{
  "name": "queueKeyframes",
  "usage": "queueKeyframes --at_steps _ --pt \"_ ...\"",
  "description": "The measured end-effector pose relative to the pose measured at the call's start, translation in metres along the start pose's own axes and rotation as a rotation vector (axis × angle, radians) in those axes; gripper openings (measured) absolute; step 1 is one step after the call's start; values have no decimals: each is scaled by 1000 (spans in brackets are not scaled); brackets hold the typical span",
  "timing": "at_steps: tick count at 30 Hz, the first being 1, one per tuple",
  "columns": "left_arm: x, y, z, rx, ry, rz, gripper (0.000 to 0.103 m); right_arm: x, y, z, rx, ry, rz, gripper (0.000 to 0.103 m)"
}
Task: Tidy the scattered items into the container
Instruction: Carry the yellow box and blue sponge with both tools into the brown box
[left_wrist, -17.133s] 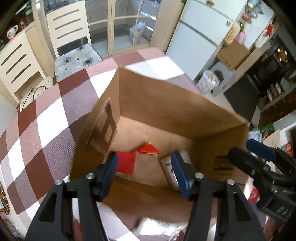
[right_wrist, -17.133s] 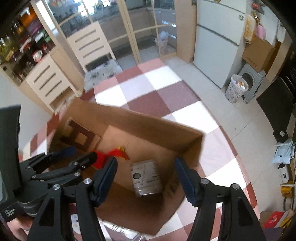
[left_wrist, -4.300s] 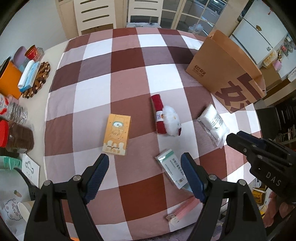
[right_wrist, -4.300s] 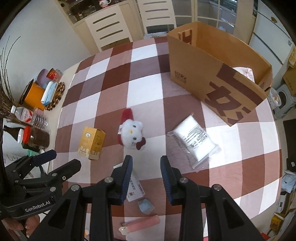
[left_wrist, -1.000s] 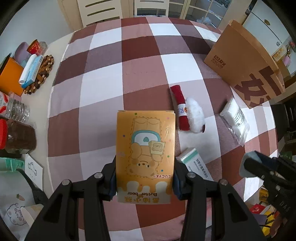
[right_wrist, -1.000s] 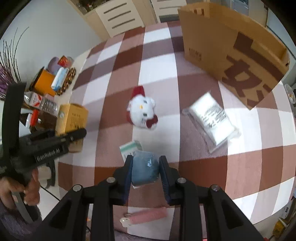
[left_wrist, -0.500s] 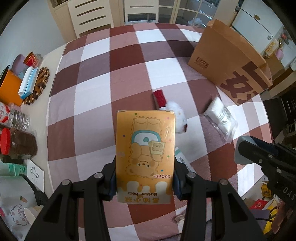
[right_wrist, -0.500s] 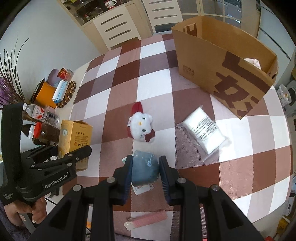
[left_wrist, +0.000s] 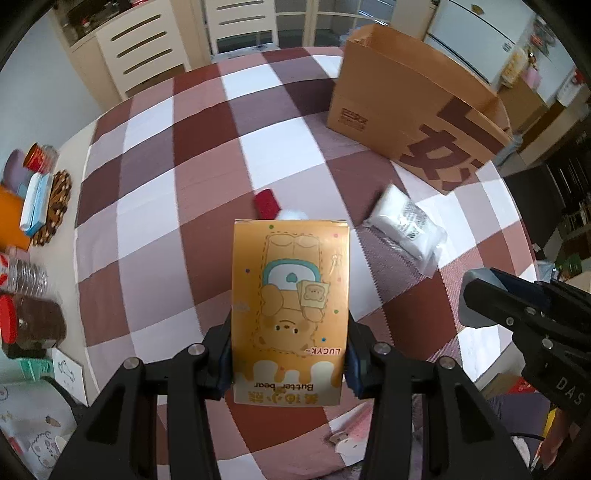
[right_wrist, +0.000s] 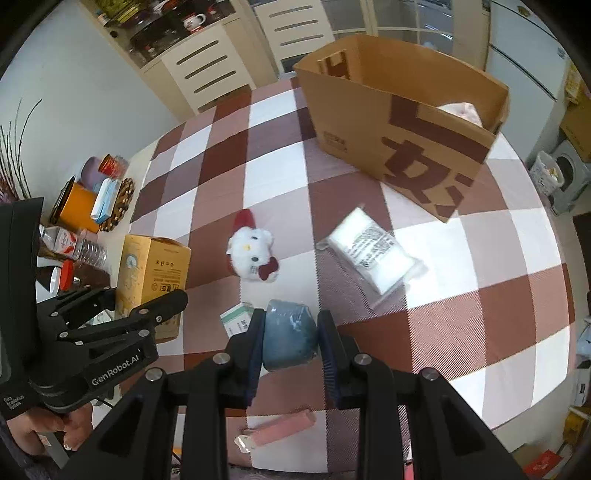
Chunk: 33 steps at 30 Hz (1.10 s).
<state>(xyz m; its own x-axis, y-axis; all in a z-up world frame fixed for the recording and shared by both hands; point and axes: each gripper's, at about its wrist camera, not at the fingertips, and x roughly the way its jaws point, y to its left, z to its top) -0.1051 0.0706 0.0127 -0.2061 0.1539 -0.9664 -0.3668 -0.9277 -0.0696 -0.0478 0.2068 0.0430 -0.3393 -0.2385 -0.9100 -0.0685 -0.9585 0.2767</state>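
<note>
Two items are held above the checked table (right_wrist: 280, 155), so the carry to the box (right_wrist: 402, 122) is judged to be in hand; next, both must be taken over its open top at the far right and let go inside. The left gripper (left_wrist: 290, 363) is closed on the sides of an orange carton (left_wrist: 291, 295). The right gripper (right_wrist: 290, 347) is narrowed on a blue roll (right_wrist: 290, 334). A plush toy (right_wrist: 253, 253), a white packet (right_wrist: 373, 245), a green-white pack (right_wrist: 238, 319) and a pink clip (right_wrist: 277, 430) are left on the table.

orange box (left_wrist: 290, 306): "lucyk~", "butter bear", upside down. left gripper (right_wrist: 110, 325) body: "genrobot.ai". right gripper (left_wrist: 524, 314) body: "das".
</note>
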Motion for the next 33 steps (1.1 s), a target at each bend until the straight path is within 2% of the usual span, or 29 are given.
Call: queueKeyframes --at_steps 33 --pt "8 -75 24 193 4 -59 47 -23 -53 -11 148 -56 -56 29"
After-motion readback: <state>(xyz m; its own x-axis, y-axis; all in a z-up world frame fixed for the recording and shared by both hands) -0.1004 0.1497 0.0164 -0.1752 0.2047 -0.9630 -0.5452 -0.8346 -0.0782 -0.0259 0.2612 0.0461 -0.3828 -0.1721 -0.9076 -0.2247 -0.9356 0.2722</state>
